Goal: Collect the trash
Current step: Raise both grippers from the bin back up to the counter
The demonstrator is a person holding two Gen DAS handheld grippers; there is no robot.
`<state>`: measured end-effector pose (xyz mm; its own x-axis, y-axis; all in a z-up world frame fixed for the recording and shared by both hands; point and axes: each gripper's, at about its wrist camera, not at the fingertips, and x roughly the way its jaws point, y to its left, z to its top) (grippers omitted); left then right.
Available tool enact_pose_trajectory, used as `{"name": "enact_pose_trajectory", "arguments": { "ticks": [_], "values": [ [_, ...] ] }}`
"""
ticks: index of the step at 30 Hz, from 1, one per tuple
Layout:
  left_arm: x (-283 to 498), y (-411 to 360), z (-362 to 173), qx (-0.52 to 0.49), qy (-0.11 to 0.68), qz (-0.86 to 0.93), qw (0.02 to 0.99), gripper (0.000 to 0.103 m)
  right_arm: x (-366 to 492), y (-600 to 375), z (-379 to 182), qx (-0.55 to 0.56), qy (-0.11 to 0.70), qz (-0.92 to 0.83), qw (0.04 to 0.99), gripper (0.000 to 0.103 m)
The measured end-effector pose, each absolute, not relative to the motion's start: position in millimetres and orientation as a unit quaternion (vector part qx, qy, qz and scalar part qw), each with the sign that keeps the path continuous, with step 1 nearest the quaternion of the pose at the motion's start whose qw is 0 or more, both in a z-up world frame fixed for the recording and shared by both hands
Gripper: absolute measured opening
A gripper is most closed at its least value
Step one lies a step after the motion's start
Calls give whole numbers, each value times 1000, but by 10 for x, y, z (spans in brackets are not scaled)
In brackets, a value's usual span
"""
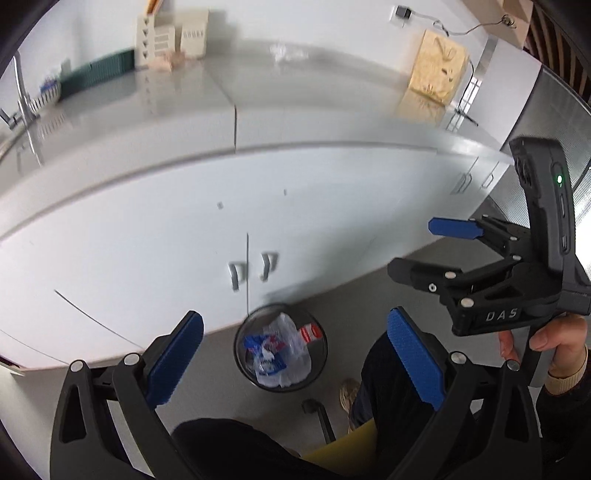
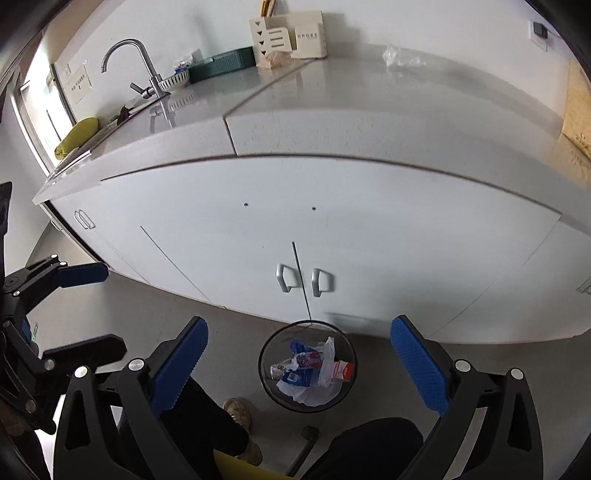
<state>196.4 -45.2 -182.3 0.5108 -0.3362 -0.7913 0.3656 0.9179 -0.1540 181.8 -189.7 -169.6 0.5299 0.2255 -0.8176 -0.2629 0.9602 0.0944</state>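
A black mesh trash bin [image 1: 239, 354] [image 2: 264, 363] stands on the floor against the white cabinet. It holds a clear plastic bag [image 1: 291, 341] [image 2: 325, 365], blue-and-white wrappers [image 1: 264, 350] [image 2: 299, 374] and a red-and-white carton [image 1: 310, 331] [image 2: 343, 370]. My left gripper [image 1: 295, 362] hangs open above the bin with nothing between its blue pads. My right gripper [image 2: 299, 369] is open and empty too; in the left wrist view the right gripper [image 1: 413, 247] sits at the right, held by a hand [image 1: 554, 339]. A crumpled clear wrapper [image 1: 288, 51] [image 2: 400, 57] lies on the counter's far side.
The grey counter [image 1: 295, 103] [image 2: 369, 110] carries a faucet [image 2: 140, 62], a striped bowl [image 2: 175, 81], a green tray [image 2: 221, 66], cream holders [image 2: 288, 35] and a tan paper bag [image 1: 437, 70]. Cabinet door handles [image 2: 303, 282] are just behind the bin. The person's legs and shoes [image 2: 240, 410] are below.
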Motion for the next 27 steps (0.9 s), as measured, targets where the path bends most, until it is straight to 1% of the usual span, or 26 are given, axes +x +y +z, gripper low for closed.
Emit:
{"name": "enact_pose_trajectory", "arguments": {
  "ticks": [8, 14, 21, 27],
  "values": [
    [2047, -140, -965, 11, 376, -169, 911, 99, 1831, -1918, -1021, -31, 408, 142, 901, 100],
    [2427, 69, -580, 0, 347, -147, 926, 99, 2017, -1948, -688, -39, 383, 143, 912, 100],
    [3300, 226, -323, -19, 333, -135, 933, 99, 2685, -2041, -438, -42, 366, 131, 921, 100],
    [4197, 240, -302, -9, 338, -132, 932, 99, 3450, -2138, -404, -41, 364, 124, 922, 100]
  ]
}}
